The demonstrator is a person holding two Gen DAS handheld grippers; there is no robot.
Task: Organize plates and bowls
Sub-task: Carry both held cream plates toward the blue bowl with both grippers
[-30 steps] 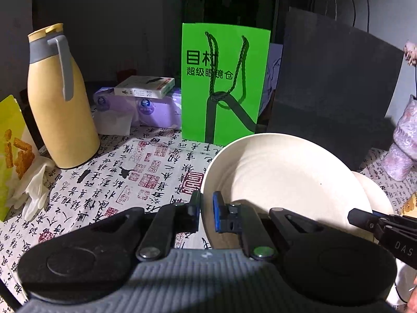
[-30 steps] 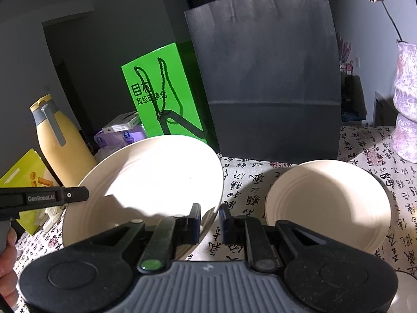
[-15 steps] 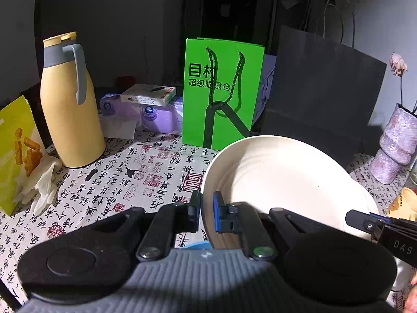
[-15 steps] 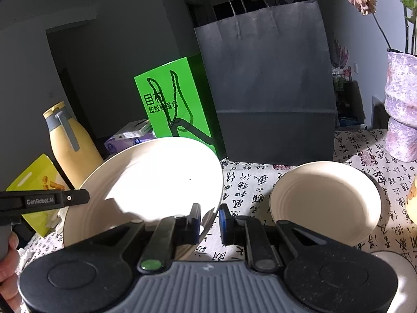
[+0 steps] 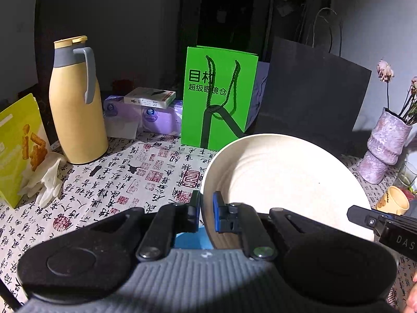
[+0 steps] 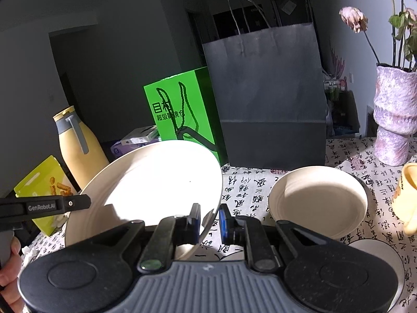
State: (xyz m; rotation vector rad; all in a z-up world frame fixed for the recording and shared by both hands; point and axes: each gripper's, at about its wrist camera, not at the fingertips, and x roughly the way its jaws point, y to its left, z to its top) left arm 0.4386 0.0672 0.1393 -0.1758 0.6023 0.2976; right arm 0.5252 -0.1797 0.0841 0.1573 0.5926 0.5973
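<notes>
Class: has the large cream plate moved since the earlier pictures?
Yes. The large cream plate has risen and drawn back from the black paper bag, gripped at both rims.

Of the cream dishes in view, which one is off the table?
The large plate, tilted and clamped at opposite rims by the left gripper and right gripper. The smaller bowl rests on the tablecloth.

The left hand-held gripper (image 5: 206,215) pointed somewhat downward, its jaws pinched nearly together at 6 o'clock in its own view. The right hand-held gripper (image 6: 209,220) sat likewise, jaws drawn close. Each showed in the other's view (as a black finger bar): the left at 9 o'clock, the right at 4 o'clock. A hand (image 6: 9,274) gripped the left tool's handle.
</notes>
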